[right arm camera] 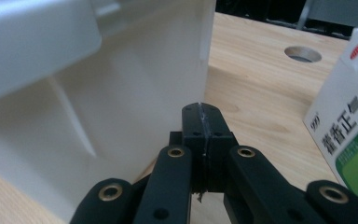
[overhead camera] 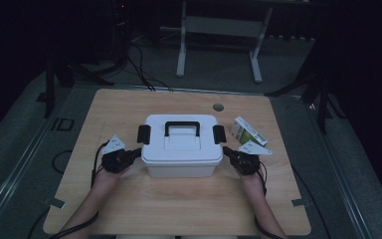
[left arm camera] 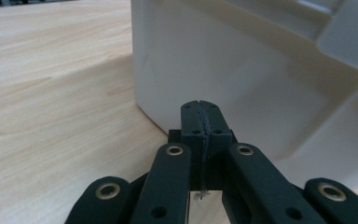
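A white plastic storage box (overhead camera: 181, 147) with a black carry handle and two black side latches stands in the middle of the wooden table (overhead camera: 129, 199). My left gripper (overhead camera: 138, 151) is at the box's left side, shut, its tips close to the wall. In the left gripper view the box wall (left arm camera: 242, 70) rises just beyond the closed gripper (left arm camera: 200, 106) with nothing between the pads. My right gripper (overhead camera: 226, 151) is at the box's right side, shut too. The right gripper view shows the white wall (right arm camera: 135, 93) right ahead of that gripper (right arm camera: 200, 109).
A white and green medicine carton (overhead camera: 247, 131) lies right of the box, just behind my right hand; it stands close by at the right in the right gripper view (right arm camera: 349, 126). A round cable hole (overhead camera: 218, 107) is at the table's far side.
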### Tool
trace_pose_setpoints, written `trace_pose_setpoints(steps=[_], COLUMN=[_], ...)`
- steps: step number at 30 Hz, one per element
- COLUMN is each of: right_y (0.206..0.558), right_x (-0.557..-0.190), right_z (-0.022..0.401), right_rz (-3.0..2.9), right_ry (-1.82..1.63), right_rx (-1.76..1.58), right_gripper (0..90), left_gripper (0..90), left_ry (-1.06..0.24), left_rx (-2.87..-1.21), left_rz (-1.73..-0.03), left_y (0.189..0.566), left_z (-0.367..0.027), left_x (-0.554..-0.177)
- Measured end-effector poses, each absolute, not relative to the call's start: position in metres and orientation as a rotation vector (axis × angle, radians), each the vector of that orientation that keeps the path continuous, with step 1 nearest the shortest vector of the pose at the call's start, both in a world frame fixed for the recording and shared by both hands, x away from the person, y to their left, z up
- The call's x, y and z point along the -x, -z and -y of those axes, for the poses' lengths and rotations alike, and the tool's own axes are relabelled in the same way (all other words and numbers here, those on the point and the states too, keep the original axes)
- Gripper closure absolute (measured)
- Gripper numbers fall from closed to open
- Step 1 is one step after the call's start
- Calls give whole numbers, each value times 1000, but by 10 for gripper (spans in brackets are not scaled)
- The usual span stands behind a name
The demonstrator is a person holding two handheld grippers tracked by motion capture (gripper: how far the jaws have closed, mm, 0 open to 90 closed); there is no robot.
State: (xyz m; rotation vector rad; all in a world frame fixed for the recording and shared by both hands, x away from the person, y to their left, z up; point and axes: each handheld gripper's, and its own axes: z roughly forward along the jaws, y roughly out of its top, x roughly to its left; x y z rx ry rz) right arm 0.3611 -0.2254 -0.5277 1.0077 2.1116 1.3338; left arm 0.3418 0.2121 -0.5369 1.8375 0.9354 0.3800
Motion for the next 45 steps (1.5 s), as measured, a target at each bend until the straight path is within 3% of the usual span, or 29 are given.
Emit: trace_pose_setpoints(steps=[20, 45], right_y=[524, 525], right_x=[-369, -332], right_z=[201, 213], right_rz=[-2150, -2173], right_ry=[-1352, -1367], right_rx=[-974, -975], right_gripper=[900, 900], left_gripper=[900, 900], left_ry=[-354, -295], left_rx=[-1779, -1820], left_rz=[-910, -884], left_y=[531, 527], left_z=[-207, -198], left_x=[-349, -315])
